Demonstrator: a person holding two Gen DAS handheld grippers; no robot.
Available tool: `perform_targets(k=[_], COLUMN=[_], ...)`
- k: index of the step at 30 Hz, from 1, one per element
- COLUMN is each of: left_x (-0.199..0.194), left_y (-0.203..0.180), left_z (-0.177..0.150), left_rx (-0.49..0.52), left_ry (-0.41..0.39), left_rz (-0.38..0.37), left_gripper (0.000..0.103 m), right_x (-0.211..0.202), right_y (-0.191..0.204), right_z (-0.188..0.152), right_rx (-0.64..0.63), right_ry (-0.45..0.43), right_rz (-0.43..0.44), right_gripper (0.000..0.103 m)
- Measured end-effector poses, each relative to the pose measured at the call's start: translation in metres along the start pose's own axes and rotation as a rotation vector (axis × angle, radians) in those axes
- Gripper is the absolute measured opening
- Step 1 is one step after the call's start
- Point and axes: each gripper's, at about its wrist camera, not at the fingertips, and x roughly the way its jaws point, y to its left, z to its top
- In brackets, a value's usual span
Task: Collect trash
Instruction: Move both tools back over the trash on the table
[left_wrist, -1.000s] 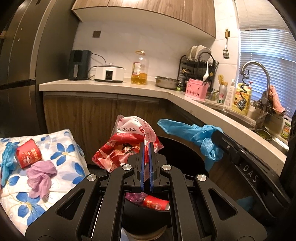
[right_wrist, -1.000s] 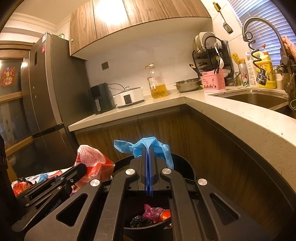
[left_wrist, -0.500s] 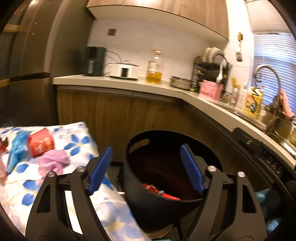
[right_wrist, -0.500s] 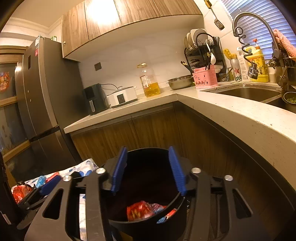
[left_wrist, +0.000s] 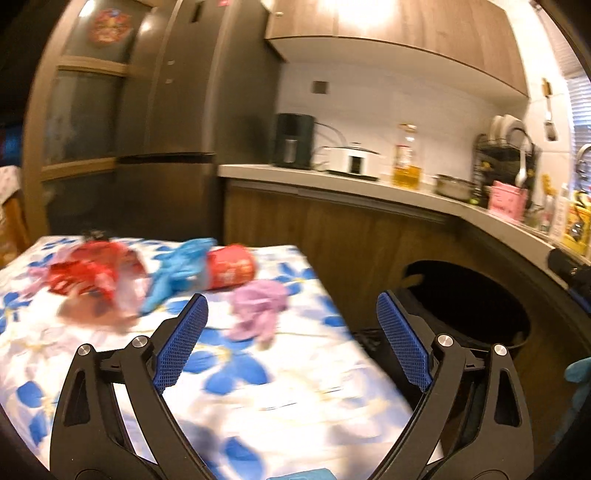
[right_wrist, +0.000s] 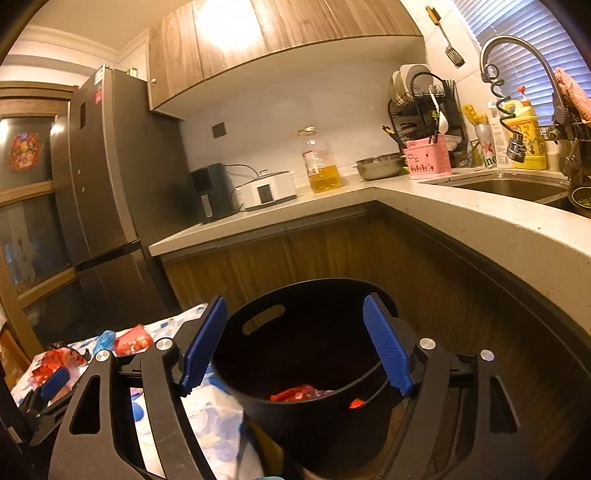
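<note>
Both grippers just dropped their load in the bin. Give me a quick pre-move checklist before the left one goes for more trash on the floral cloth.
1. Left gripper empty, jaws have just been opening, nothing between them: ok.
2. Right gripper open and empty above the black bin: ok.
3. Dropped trash inside the bin, red wrapper at the bottom: ok.
4. Targets left on the floral cloth: purple glove, red cup, blue glove, red bag: ok.
5. Purple glove nearest, unobstructed: ok.
6. Left view sharp enough for aiming: not ok, blurred.

empty tongs (left_wrist: 291, 343) spread above flowered cloth (left_wrist: 280, 391).
</note>
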Motion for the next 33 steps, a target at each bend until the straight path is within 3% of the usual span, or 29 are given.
perform_targets(k=[13, 27, 33], left_x=[0.021, 0.100, 0.133], left_y=[0.045, 0.045, 0.044], left_z=[-0.006, 0.011, 0.008], left_rx=[-0.028, -0.020, -0.021], left_ry=[0.056, 0.103, 0.188], left_rz=[0.071, 0.055, 0.066], left_gripper=[0.091, 0.091, 0.080], right_x=[0.014, 0.044, 0.061], right_y=[0.044, 0.063, 0.061], right_z=[-0.014, -0.011, -0.012], right_rx=[-0.039, -0.059, -0.053], right_ry=[0.038, 0.021, 0.028], right_rz=[0.044, 0.051, 0.030], right_gripper=[0.075, 0.075, 0.075])
